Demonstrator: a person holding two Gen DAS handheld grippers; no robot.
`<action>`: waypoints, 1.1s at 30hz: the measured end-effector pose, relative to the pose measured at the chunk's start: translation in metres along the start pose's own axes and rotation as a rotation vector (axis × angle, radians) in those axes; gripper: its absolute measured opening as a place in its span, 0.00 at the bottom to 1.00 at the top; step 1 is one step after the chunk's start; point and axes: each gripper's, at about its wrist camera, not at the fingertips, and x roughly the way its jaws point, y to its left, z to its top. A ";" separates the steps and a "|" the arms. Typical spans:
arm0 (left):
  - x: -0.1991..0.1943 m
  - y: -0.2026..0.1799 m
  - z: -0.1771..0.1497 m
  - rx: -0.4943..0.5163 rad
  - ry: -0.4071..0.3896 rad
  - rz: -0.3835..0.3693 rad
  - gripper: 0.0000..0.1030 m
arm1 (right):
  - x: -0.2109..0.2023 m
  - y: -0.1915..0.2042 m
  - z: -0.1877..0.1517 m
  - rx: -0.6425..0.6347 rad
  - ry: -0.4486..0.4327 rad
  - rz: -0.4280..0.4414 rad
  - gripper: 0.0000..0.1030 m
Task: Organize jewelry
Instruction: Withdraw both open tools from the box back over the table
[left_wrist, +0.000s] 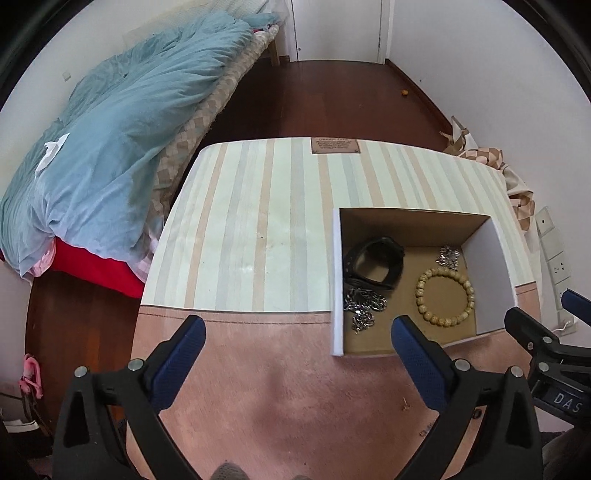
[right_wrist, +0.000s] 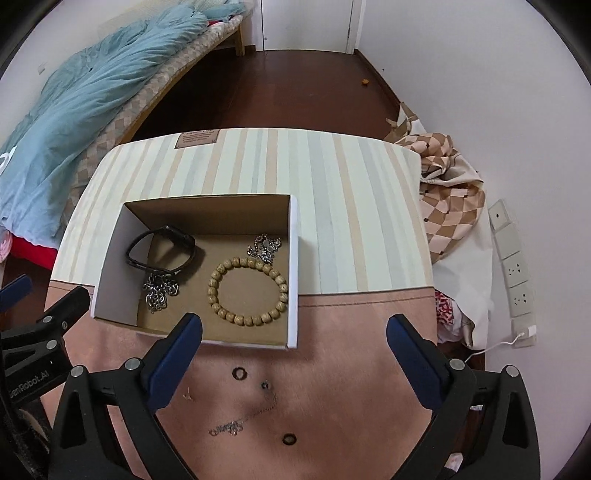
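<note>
A bedroom — the striped bench (right_wrist: 354, 206) stands by the bed (right_wrist: 92, 92). Ahead of the left hand-held gripper (left_wrist: 297, 334), fingers apart and empty, sits the cardboard box (left_wrist: 487, 280) holding a beaded bracelet (right_wrist: 248, 291), black band (right_wrist: 162, 247) and chains (right_wrist: 159, 291). Under the right hand-held gripper (right_wrist: 294, 330) — also spread — lie small rings (right_wrist: 288, 439) and a thin necklace (right_wrist: 240, 421).

A home bedroom: a bed (left_wrist: 110, 122) with rumpled blue duvet (left_wrist: 92, 147), wooden floor (left_wrist: 325, 99), white door (left_wrist: 336, 26).

Open left tongs (left_wrist: 297, 326) hover beside box (left_wrist: 336, 280) holding beaded bracelet (left_wrist: 445, 297).
</note>
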 end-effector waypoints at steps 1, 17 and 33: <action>-0.004 -0.001 -0.002 0.000 -0.005 0.000 1.00 | -0.004 0.000 -0.001 -0.001 -0.007 -0.001 0.98; -0.101 -0.008 -0.028 -0.007 -0.158 -0.055 1.00 | -0.113 -0.012 -0.035 0.015 -0.210 -0.026 0.98; -0.164 -0.010 -0.052 -0.016 -0.232 -0.083 1.00 | -0.192 -0.021 -0.064 0.049 -0.338 -0.003 0.98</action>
